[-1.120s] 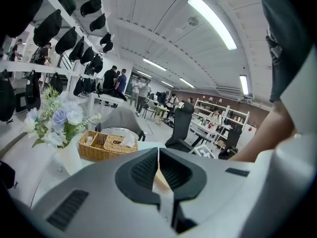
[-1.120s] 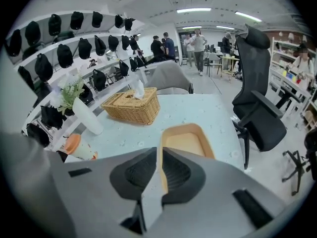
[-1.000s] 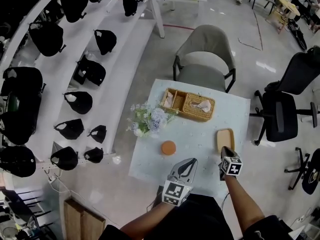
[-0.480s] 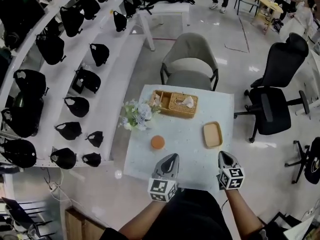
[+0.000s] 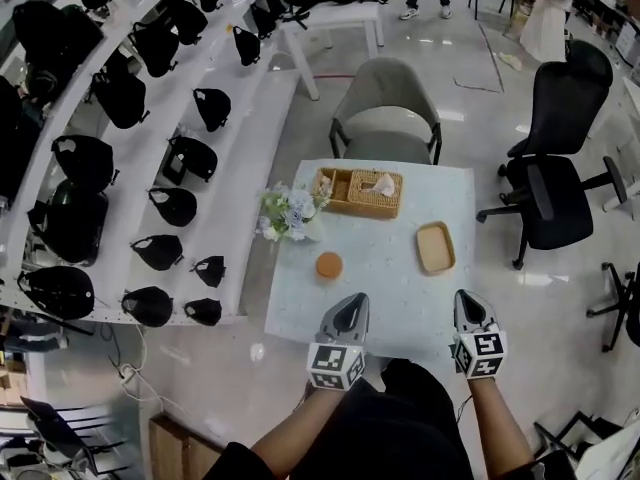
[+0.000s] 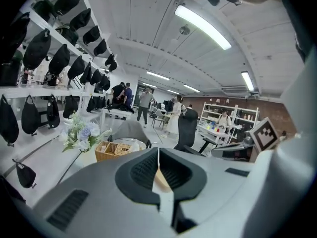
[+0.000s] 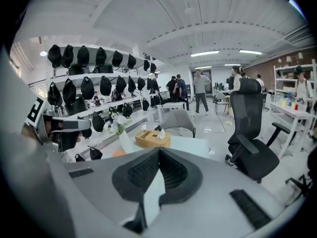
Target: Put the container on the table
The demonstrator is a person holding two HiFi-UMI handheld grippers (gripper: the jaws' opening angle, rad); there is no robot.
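A tan wooden tray-like container (image 5: 435, 247) lies flat on the right part of the pale table (image 5: 390, 308). A small round orange container (image 5: 329, 265) sits near the table's middle left, also in the right gripper view (image 7: 119, 153). My left gripper (image 5: 352, 304) hovers over the near table edge, shut and empty; its own view shows the jaw tips (image 6: 158, 150) met. My right gripper (image 5: 467, 300) hangs at the near right corner, shut and empty, well short of the tan container; its tips (image 7: 159, 150) are closed too.
A wicker basket (image 5: 358, 192) with tissues stands at the table's far edge, a flower bunch (image 5: 288, 213) at its far left. A grey chair (image 5: 385, 108) is behind the table, a black office chair (image 5: 555, 183) to the right. Shelves of black bags (image 5: 150, 148) line the left.
Both grippers have drawn back toward me from the table. The right one, close to the tan container a second ago, is now apart from it. The camera has risen and shifted.
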